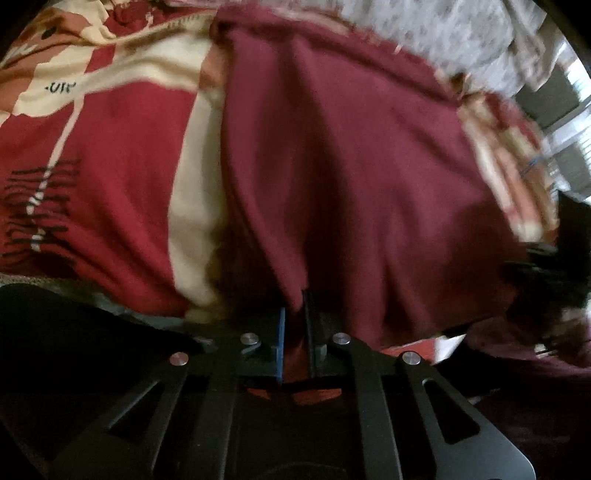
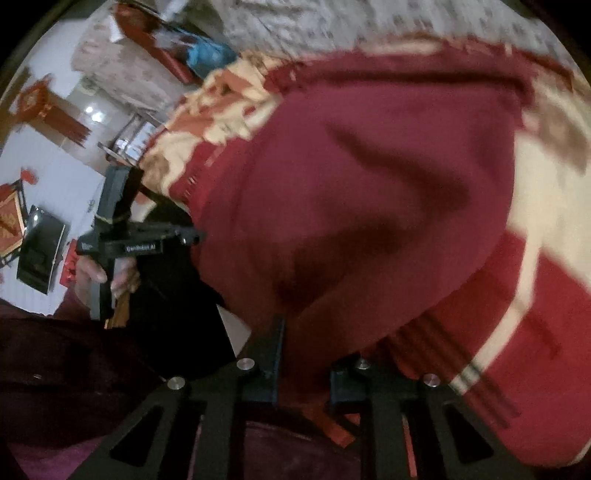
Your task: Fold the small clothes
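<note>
Garment: a maroon garment (image 1: 351,155) lies spread over a red-and-cream patterned blanket (image 1: 110,140), filling the middle of both wrist views.
Left gripper (image 1: 294,325): fingers clenched on a pinched fold of the maroon cloth at 6 o'clock — fabric rises from between them.
Right gripper (image 2: 306,354): fingers closed on the garment's near edge at 6 o'clock — cloth bunched between them.
Hand (image 2: 92,273): seen from the right wrist at 9 o'clock, gripping the left tool's handle.
Background: pale patterned cloth (image 2: 332,22) at 12 o'clock, blurred.
</note>
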The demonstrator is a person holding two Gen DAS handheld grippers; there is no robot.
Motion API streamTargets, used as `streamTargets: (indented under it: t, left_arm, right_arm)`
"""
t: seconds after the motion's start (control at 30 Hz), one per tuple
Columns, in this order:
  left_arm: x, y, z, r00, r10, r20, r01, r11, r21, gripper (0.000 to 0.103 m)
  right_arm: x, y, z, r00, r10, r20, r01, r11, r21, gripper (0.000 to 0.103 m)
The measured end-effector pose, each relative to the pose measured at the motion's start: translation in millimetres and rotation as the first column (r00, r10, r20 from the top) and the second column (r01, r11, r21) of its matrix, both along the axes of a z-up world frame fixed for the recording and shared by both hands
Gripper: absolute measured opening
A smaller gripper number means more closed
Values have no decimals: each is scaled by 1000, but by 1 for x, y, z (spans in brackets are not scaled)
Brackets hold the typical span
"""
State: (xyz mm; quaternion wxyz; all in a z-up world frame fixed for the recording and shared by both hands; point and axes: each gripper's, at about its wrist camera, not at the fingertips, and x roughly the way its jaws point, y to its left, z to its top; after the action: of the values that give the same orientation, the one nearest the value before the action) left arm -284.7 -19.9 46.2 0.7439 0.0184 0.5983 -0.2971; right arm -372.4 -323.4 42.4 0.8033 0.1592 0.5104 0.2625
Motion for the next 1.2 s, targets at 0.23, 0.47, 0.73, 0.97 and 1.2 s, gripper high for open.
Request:
streamTargets:
  t: [0.23, 0.47, 0.73, 0.97, 1.2]
  left_arm:
    - [40, 7, 52, 994, 78, 82, -63, 983, -173, 7]
    - [110, -3, 83, 973, 155, 172, -112, 965, -239, 7]
    - [215, -46, 79, 947, 247, 208, -194, 950, -245, 7]
    - [301, -64, 47, 927, 330, 180, -295, 935, -195, 7]
    - [337, -68, 27, 914, 374, 157, -346, 921, -178, 10]
  right_arm:
    - [25, -12, 55, 986, -45, 158, 43, 999, 14, 16]
    - [73, -52, 88, 937, -210, 278, 210, 977, 32, 15]
    - [168, -94, 89, 894, -332, 301, 357, 933, -30, 15]
    - [240, -130, 59, 867, -443, 228, 461, 887, -31, 14]
    - [280, -149, 30, 889, -452, 81, 456, 889, -42, 18]
